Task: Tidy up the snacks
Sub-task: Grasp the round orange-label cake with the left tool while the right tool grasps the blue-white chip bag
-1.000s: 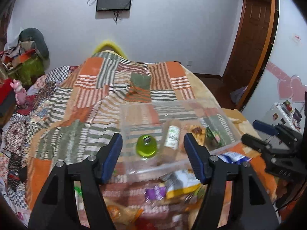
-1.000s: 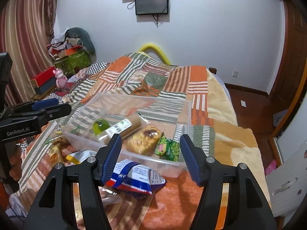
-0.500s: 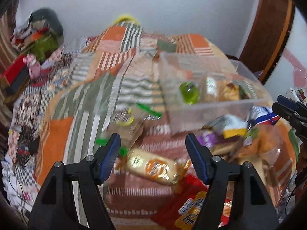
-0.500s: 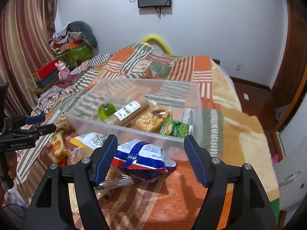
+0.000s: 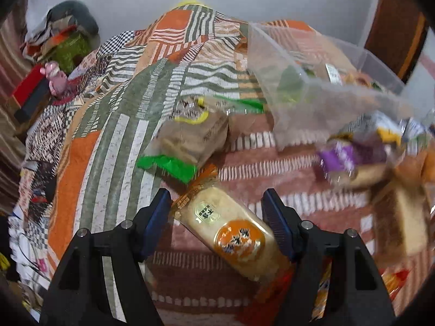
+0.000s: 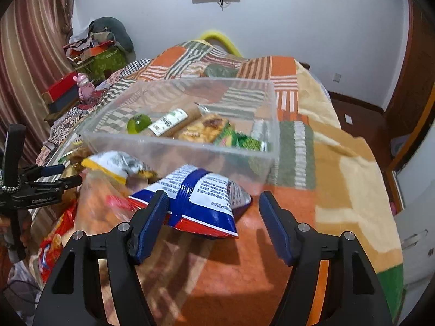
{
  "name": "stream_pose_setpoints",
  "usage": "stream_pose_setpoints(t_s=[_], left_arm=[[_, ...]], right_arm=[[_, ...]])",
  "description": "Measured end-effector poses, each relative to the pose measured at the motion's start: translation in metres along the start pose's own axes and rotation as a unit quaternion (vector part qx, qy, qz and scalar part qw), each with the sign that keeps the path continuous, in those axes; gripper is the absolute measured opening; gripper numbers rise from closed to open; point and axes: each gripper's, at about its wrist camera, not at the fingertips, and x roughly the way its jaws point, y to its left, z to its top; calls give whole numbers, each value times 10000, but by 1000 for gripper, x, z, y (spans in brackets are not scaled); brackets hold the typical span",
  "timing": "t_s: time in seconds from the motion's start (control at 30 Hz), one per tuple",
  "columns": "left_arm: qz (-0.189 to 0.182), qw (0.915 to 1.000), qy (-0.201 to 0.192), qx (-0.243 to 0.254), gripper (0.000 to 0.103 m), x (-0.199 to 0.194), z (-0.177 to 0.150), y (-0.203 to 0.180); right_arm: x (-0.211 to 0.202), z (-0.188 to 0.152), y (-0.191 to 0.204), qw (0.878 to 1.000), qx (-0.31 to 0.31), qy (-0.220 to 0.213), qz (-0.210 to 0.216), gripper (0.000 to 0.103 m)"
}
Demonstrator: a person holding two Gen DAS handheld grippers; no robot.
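- Left tongs [image 5: 217, 212] open, jaws either side of a wrapped cake with orange label [image 5: 231, 231] lying on the bed [image 5: 114, 141]; pads not pressing it.
- Right tongs [image 6: 212, 212] closing, not yet gripping; blue-white-red snack bag [image 6: 198, 198] lies between the jaws, just in front of the clear bin [image 6: 179, 146].
- Bin sits on the bed, holds several snacks; more packets loose beside it.
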Motion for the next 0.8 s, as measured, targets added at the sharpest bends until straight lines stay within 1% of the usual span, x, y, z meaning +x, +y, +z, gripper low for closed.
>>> stream_pose_setpoints(t_s=[0.13,0.23,0.37,0.47,0.53,0.57,0.6,0.63,0.67,0.8], left_arm=[[128,9998,-43,115,70,-6,-14,8],[61,10000,-19,26,70,-13,-22,17],[1,9999,-56,109,70,-20,-31,18],[-38,9998,-87,149,69,-22,-36,16],[-25,9999,-125,83,61,-23,-37,17],[-105,9999,-125,42,54,-24,-37,18],[-160,9998,-137,1,47,-24,-37,19],[-237,9996,-143,-57,43,-25,-37,21],[-277,9995,-130,-77,41,-24,-37,22],[-295,9995,-139,-2,41,-24,-36,21]], right_arm=[[-4,-11,-4,9999,-15,129,-50,66],[-4,-16,-4,9997,-51,252,-42,66],[-5,-21,-2,9989,-221,361,-219,66],[-10,-18,-3,9994,-151,302,-103,66],[-13,-13,-4,9997,-52,183,-125,66],[-14,-10,-4,9997,2,96,-210,68],[-13,-7,-3,9997,32,53,-238,72],[-11,-4,-4,9996,109,15,-243,75],[-9,-3,-4,9996,160,13,-235,76],[6,3,-5,9991,380,133,-121,77]])
